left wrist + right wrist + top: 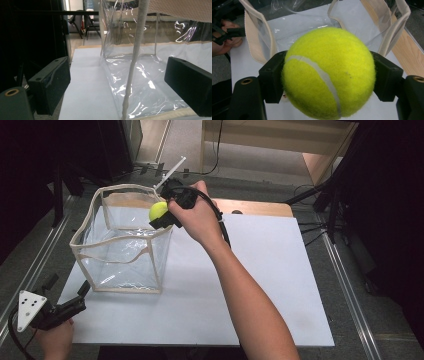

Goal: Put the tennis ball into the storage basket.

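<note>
High view shows one fuzzy yellow-green tennis ball (158,210) clamped between the jaws of the right gripper (165,215), held over the rim at the two o'clock corner of one clear plastic bag with cream fabric edging (121,242), which stands open on the white table sheet (260,285). Right gripper view shows the ball's single curved white seam and no legible writing or brand. At seven o'clock, off the bag's near corner, the left gripper (75,302) rests with its jaws spread apart, holding nothing.
</note>
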The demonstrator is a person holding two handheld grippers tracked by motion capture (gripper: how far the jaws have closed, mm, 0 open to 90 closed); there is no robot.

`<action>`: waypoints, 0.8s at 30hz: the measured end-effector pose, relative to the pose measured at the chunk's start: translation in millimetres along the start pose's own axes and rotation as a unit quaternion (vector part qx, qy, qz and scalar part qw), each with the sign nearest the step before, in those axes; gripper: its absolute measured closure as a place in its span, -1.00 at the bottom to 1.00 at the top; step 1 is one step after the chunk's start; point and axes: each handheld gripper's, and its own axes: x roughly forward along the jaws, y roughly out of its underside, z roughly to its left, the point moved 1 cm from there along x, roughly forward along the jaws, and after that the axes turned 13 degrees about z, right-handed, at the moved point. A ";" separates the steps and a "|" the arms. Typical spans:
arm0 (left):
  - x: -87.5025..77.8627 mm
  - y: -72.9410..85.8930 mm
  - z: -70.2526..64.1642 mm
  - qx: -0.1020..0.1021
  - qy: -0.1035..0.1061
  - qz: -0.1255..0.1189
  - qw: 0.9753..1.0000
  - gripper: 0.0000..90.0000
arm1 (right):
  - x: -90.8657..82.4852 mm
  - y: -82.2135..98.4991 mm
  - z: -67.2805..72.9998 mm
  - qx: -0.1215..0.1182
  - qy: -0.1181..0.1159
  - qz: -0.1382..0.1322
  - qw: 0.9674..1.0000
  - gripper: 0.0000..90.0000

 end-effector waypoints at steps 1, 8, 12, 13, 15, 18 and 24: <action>0.1 0.0 0.0 0.000 0.000 0.000 1.000 -0.85 | 1.5 -0.7 0.0 0.003 -0.001 0.001 1.000 -0.47; 0.0 0.0 0.0 -0.001 0.000 -0.001 1.000 -0.85 | 9.3 -4.2 -2.2 0.004 0.001 0.007 1.000 -0.47; 0.0 0.0 0.0 0.000 -0.001 0.000 1.000 -0.85 | 14.8 -5.8 -3.5 0.005 0.004 0.013 1.000 -0.47; -0.1 0.0 0.0 0.000 -0.001 0.000 1.000 -0.85 | 16.2 -6.3 -3.8 0.005 0.003 0.012 1.000 -0.47; 0.0 0.0 0.1 -0.001 0.000 -0.001 1.000 -0.85 | 19.0 -7.2 -4.5 0.005 0.001 0.017 1.000 -0.47; 0.0 0.0 0.0 -0.001 0.000 -0.001 1.000 -0.85 | 23.3 -8.6 -4.8 0.004 0.004 0.024 1.000 -0.47; 0.0 0.0 0.2 -0.002 -0.001 -0.001 1.000 -0.85 | 30.6 -11.0 -4.2 0.004 0.006 0.041 0.999 -0.49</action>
